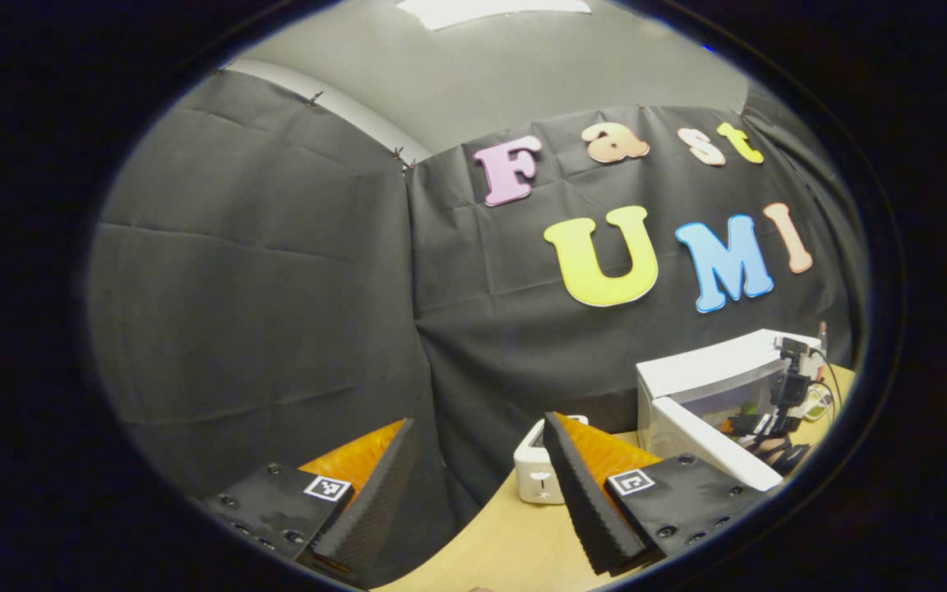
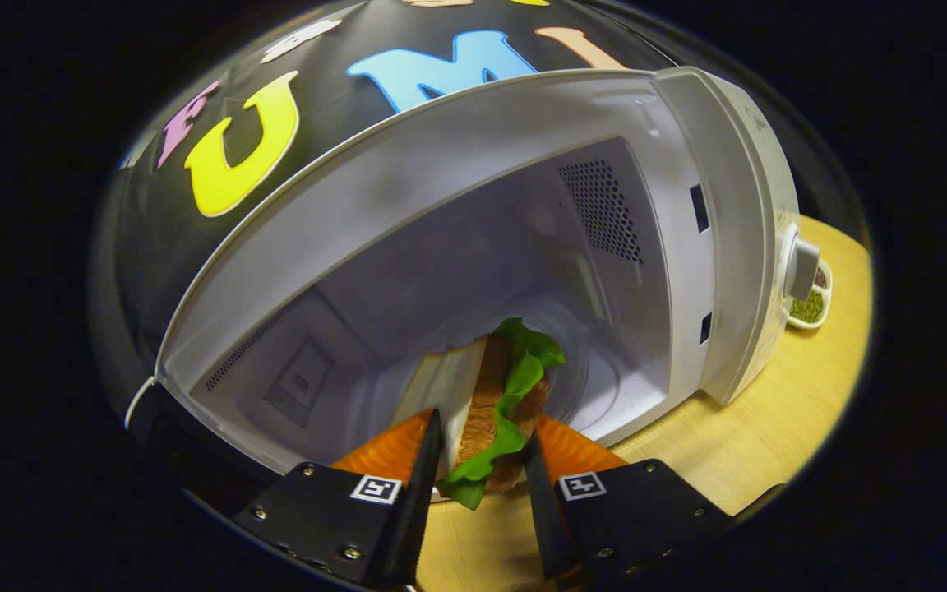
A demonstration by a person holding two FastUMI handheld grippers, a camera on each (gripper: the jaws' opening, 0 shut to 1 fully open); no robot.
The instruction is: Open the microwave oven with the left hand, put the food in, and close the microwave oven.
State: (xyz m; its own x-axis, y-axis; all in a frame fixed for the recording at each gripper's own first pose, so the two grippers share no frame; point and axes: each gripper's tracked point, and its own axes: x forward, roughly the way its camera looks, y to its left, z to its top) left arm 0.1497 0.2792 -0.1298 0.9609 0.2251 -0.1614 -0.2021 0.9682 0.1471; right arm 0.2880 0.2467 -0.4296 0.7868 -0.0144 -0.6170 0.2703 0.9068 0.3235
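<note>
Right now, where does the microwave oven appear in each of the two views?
Left gripper view: the microwave oven stands far off at lower right, door open.
Right gripper view: its open cavity spans the centre, with the sandwich held at its mouth.
Shared landmark: the wooden table.

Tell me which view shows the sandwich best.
The right gripper view: the sandwich, bread with green lettuce, sits close up between the right tool fingers at the mouth of the open microwave. In the left gripper view the microwave is far off, and I cannot make out the sandwich there.
</note>
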